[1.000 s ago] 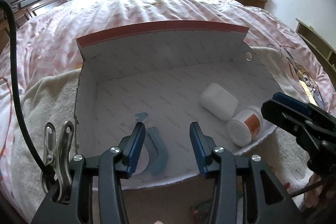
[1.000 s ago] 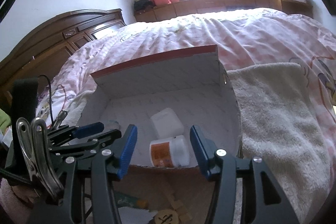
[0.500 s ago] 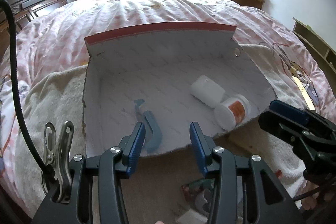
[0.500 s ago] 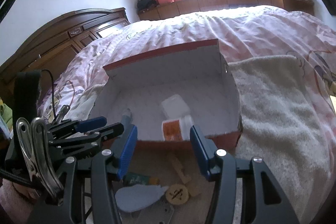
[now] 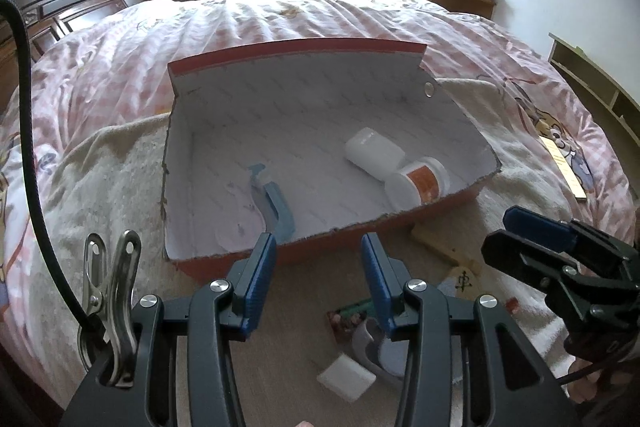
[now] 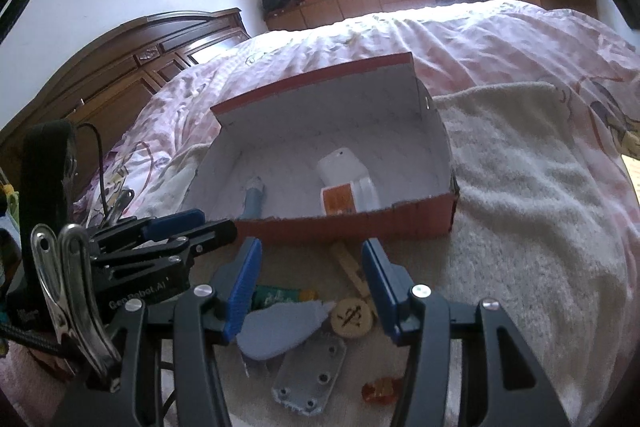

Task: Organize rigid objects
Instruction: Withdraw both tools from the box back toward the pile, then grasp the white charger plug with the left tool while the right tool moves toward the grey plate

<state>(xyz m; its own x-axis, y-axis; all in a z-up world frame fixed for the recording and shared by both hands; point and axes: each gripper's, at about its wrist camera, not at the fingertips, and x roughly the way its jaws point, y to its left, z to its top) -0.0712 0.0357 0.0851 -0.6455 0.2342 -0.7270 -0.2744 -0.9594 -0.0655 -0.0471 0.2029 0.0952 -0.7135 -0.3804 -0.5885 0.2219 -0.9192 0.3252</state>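
A red cardboard box (image 5: 320,247) with a white inside lies open on the towel. It holds a white bottle (image 5: 372,151), a white jar with an orange label (image 5: 420,181) and a blue curved piece (image 5: 276,207). My left gripper (image 5: 318,267) hangs open and empty just before the box's near wall. My right gripper (image 6: 312,279) is open too, nothing in it, over loose things: a wooden disc (image 6: 352,317), a wooden stick (image 6: 352,263), a green tube (image 6: 280,295), a grey-blue flat piece (image 6: 276,327) and a grey plate with holes (image 6: 312,375).
A small white block (image 5: 346,381) and a small red-orange item (image 6: 382,391) lie nearest me on the cream towel (image 6: 520,187). The pink quilted bed spreads around it. A dark wooden headboard (image 6: 120,75) stands at the left.
Both grippers have drawn back from over the box toward the near side. The box now looks farther off, and the loose things in front of it have come into view.
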